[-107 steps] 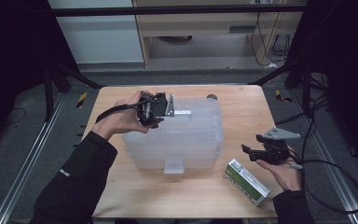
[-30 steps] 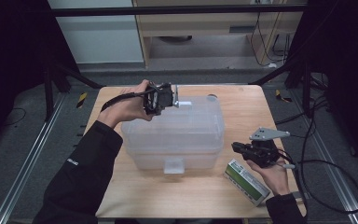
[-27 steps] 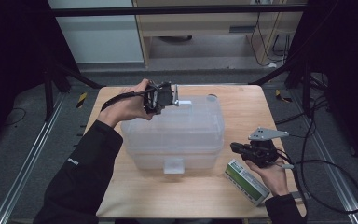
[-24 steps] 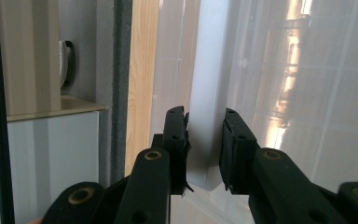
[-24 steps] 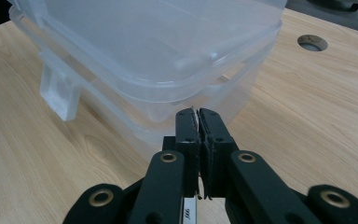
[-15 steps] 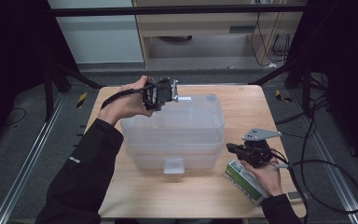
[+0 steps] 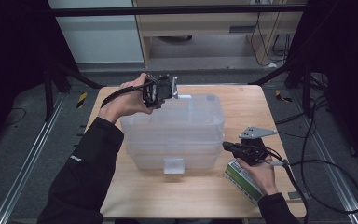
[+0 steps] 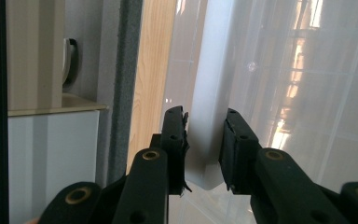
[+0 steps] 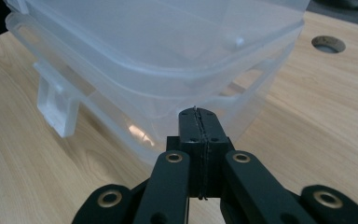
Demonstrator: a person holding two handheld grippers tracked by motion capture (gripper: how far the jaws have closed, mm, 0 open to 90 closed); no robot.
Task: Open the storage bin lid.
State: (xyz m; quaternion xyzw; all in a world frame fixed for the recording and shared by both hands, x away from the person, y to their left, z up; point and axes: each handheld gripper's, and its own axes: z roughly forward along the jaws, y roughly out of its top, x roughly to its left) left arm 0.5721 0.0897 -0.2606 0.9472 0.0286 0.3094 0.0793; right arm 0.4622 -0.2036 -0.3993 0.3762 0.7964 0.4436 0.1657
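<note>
Clear plastic storage bin (image 7: 177,133) sits lidded mid-table (image 7: 205,196); no contents discernible through its walls. Left gripper (image 7: 170,88) at the bin's far rim, jaws partly apart around the lid's far latch tab (image 8: 205,140). Right gripper (image 7: 227,147) at the bin's near right corner, jaws pressed together, empty. Green-and-white carton (image 7: 243,181) lies just right of the bin, beneath the right hand

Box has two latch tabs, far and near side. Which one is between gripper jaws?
The far-side latch tab, straddled by the left gripper. The near-side latch tab hangs free at the clear storage box front; the right gripper, shut, is at the box's corner.
</note>
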